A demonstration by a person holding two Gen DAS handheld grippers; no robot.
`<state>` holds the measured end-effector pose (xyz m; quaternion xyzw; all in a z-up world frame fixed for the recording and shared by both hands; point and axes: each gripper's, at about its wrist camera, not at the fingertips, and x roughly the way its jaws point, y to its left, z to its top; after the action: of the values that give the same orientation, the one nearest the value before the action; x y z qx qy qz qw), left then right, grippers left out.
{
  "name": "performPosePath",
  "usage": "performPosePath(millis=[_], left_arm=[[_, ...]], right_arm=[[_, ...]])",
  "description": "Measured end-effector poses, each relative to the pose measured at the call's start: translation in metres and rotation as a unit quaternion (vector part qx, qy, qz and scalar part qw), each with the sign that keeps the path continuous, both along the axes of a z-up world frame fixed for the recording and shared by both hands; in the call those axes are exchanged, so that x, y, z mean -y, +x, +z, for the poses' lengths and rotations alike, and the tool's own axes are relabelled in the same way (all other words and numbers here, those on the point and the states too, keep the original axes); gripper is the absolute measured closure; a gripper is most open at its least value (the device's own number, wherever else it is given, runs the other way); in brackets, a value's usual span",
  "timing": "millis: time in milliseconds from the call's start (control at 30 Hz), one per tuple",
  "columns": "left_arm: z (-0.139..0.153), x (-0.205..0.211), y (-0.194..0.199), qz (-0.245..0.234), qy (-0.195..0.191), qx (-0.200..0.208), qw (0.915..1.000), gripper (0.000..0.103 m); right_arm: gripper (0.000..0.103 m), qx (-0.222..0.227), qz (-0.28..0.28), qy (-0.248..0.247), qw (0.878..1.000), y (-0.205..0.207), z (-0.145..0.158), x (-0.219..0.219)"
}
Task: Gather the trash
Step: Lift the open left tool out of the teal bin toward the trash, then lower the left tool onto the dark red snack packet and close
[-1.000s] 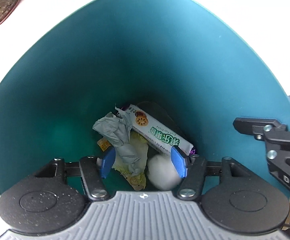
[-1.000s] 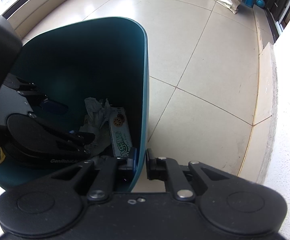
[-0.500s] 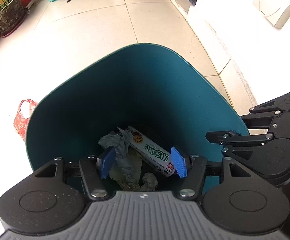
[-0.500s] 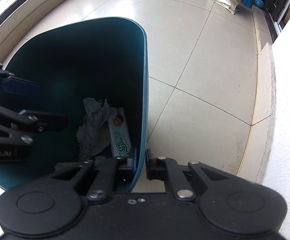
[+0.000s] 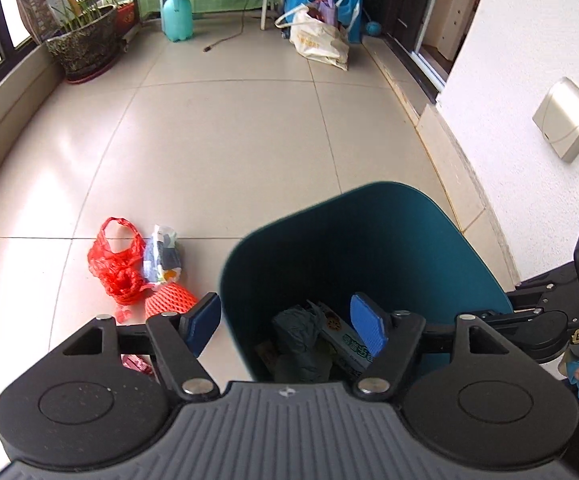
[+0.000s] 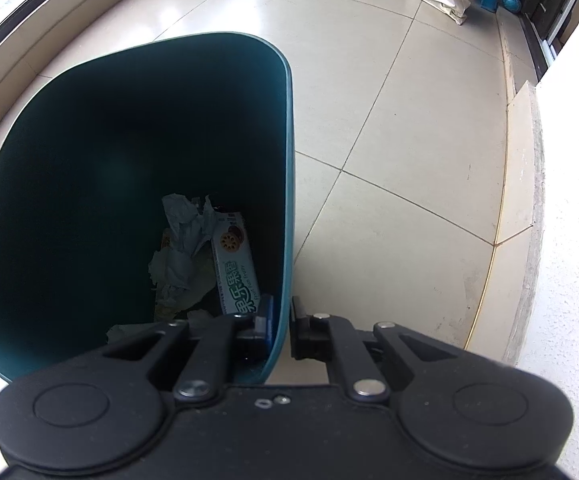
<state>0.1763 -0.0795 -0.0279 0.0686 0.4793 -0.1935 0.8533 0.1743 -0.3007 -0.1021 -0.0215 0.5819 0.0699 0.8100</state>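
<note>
Tiled floor (image 5: 229, 152) revealed, left gripper (image 5: 285, 322) withdrawn from bin (image 5: 369, 240)

Left gripper (image 5: 285, 322) spread wide; right gripper (image 6: 283, 322) clamped.

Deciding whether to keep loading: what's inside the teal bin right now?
Inside the teal bin: crumpled grey paper, a biscuit box and pale scraps. Anything beneath them is covered.

The trash bin (image 5: 369, 248) stands on the floor (image 5: 229, 140) beside the wall (image 5: 529, 40). In the bin lie a biscuit box (image 6: 235, 264) and crumpled paper (image 6: 183, 240), touching. Left of the bin lie a plastic bag (image 5: 115, 266), a wrapper (image 5: 163, 254) and a foam net (image 5: 169, 300). Well behind the bin sits a tote bag (image 5: 319, 40).
</note>
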Motion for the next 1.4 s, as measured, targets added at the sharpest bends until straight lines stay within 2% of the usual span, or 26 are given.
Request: performPosePath(millis=[133,233,433,533,633,733,1100,1233,1400], left_arm=[[0.002,-0.031,0.007,0.036,0.007,0.029,0.9989,0.031],[-0.006,-0.058,0.018,0.074,0.008,0.030,0.9967,0.028],[-0.059,-0.100,0.046,0.143,0.030,-0.024,0.9889,0.028],[-0.089,-0.116,0.057,0.165,0.015,-0.062,0.9843,0.028],[-0.121,-0.133,0.064,0.195,-0.006,-0.099,0.9758,0.028],[-0.145,-0.143,0.070,0.218,-0.013,-0.116,0.9690,0.028],[-0.232,-0.162,0.095,0.274,0.014,-0.165,0.9474,0.028],[-0.266,-0.168,0.102,0.294,0.018,-0.195,0.9354,0.028],[-0.295,-0.177,0.108,0.325,0.019,-0.218,0.9203,0.028]], right_arm=[[0.097,-0.002,-0.004,0.000,1.000,0.001,0.000,0.000],[0.096,-0.002,-0.001,-0.002,1.000,0.001,-0.001,-0.002],[0.097,-0.003,0.003,-0.012,1.000,0.003,-0.006,-0.010],[0.096,-0.007,0.001,-0.010,1.000,0.004,-0.007,-0.011],[0.096,-0.009,-0.003,-0.002,1.000,0.004,-0.005,-0.007],[0.096,-0.010,-0.002,0.000,1.000,0.005,-0.007,-0.008],[0.095,-0.029,0.000,0.004,1.000,0.010,-0.018,0.001],[0.095,-0.033,0.000,0.003,0.999,0.015,-0.021,0.002],[0.094,-0.036,0.002,0.002,0.999,0.017,-0.027,0.001]])
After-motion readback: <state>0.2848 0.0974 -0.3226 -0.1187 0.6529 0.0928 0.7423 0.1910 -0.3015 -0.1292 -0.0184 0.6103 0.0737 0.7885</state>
